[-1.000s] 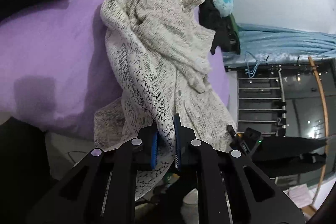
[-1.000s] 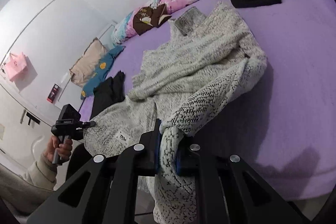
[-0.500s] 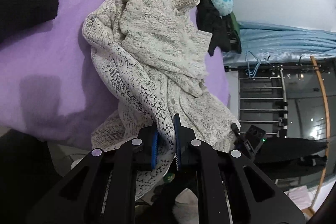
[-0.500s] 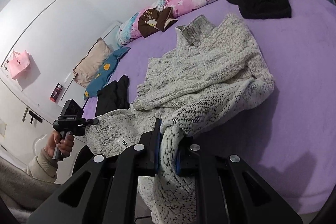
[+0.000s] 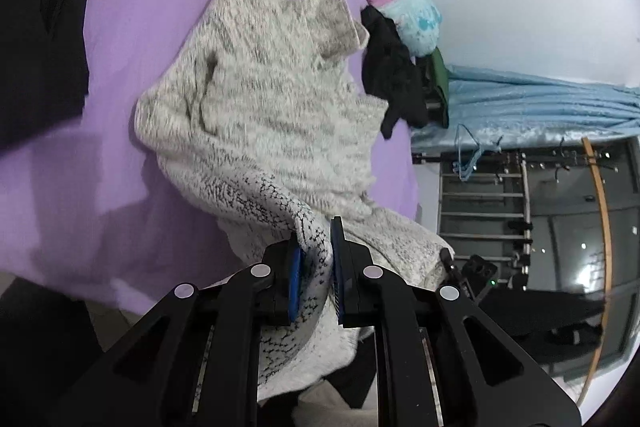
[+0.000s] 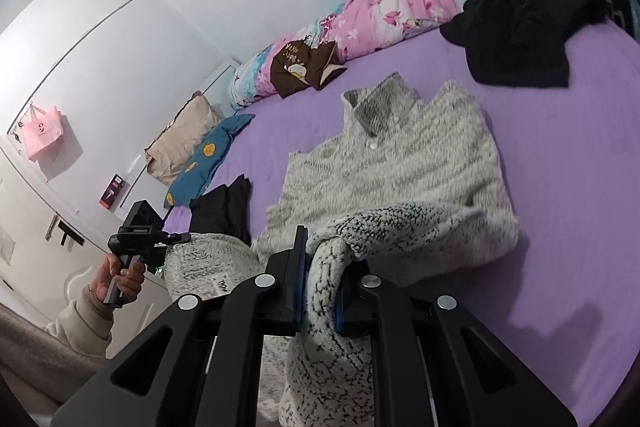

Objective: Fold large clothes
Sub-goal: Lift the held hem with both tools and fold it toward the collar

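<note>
Grey knit sweater (image 6: 400, 171) more spread across the purple bed (image 6: 560, 187), collar farther away.

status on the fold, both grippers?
Left gripper and right gripper both shut on the speckled grey-white knit sweater. Sweater crumpled on the purple bed. Black garment beyond, apart.

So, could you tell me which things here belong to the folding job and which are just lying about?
In the job:
- grey knit sweater
- left gripper, shut on it
- right gripper, shut on it
- purple bed

Lying about:
- black garment
- floral quilt
- beige pillow
- pink bag
</note>
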A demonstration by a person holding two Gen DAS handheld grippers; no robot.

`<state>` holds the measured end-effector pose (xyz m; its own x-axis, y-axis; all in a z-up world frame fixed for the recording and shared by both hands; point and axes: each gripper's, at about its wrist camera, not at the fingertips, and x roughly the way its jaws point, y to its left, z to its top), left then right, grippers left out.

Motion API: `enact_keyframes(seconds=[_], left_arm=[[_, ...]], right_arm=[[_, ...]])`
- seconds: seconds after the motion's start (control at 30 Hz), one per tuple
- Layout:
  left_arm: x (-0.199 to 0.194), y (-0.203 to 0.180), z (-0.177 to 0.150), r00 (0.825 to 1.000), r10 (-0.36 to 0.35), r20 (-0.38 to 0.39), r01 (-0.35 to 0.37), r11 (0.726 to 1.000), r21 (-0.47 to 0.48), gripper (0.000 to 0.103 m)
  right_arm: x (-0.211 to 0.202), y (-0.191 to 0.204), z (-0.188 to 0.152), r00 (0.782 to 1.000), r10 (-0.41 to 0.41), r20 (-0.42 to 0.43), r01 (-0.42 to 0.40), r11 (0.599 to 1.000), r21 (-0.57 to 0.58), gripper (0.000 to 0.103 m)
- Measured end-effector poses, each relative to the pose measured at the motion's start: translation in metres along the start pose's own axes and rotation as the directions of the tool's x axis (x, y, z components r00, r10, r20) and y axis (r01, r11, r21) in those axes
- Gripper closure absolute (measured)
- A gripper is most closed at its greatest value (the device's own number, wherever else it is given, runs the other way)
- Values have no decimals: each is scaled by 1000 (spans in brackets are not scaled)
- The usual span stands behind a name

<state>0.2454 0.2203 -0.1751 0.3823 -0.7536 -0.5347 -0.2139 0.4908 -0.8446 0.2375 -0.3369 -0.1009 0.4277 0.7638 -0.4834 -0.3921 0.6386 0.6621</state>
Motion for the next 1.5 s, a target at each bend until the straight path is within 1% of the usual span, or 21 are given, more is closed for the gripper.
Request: enact_keyframes(seconds=[0.13, 0.5, 0.63, 0.8, 0.97, 1.07, 1.13, 1.23, 1.3, 1.37, 1.43, 1.5], left_arm=[[1, -10, 24, 1000, 18, 18, -18, 1000, 4, 92], [7, -23, 101, 998, 30, 62, -29, 999, -22, 92], [12, -16, 131, 996, 34, 88, -29, 997, -65, 92], [30, 5, 167, 992, 76, 103, -63, 990, -128, 92], [61, 25, 199, 985, 152, 85, -137, 978, -160, 92], [77, 42, 211, 980, 185, 78, -167, 966, -195, 92], [87, 52, 219, 978, 198, 72, -179, 962, -207, 92], [100, 64, 228, 976, 208, 62, -190, 957, -218, 91], [105, 70, 232, 978, 203, 58, -184, 955, -233, 91], [107, 73, 234, 979, 198, 53, -180, 954, -239, 91], [101, 64, 232, 979, 195, 56, -180, 963, -198, 90], [93, 52, 228, 982, 178, 62, -166, 973, -161, 88]], right_arm=[[9, -5, 29, 1000, 6, 14, -6, 1000, -3, 93], [43, -39, 98, 998, 21, 58, -24, 998, 62, 93], [57, -57, 119, 997, 15, 73, -22, 995, 97, 93], [90, -91, 141, 998, -20, 67, 8, 986, 166, 93], [134, -127, 150, 996, -82, 24, 75, 974, 216, 93], [159, -149, 149, 991, -137, -10, 135, 962, 238, 93], [173, -166, 145, 988, -153, -24, 154, 947, 281, 93], [188, -188, 138, 982, -183, -46, 187, 925, 330, 93], [196, -198, 133, 976, -211, -60, 219, 915, 338, 93], [202, -203, 129, 974, -216, -69, 227, 906, 357, 93], [203, -199, 127, 972, -222, -72, 233, 907, 352, 93], [197, -186, 131, 970, -234, -65, 243, 921, 305, 93]])
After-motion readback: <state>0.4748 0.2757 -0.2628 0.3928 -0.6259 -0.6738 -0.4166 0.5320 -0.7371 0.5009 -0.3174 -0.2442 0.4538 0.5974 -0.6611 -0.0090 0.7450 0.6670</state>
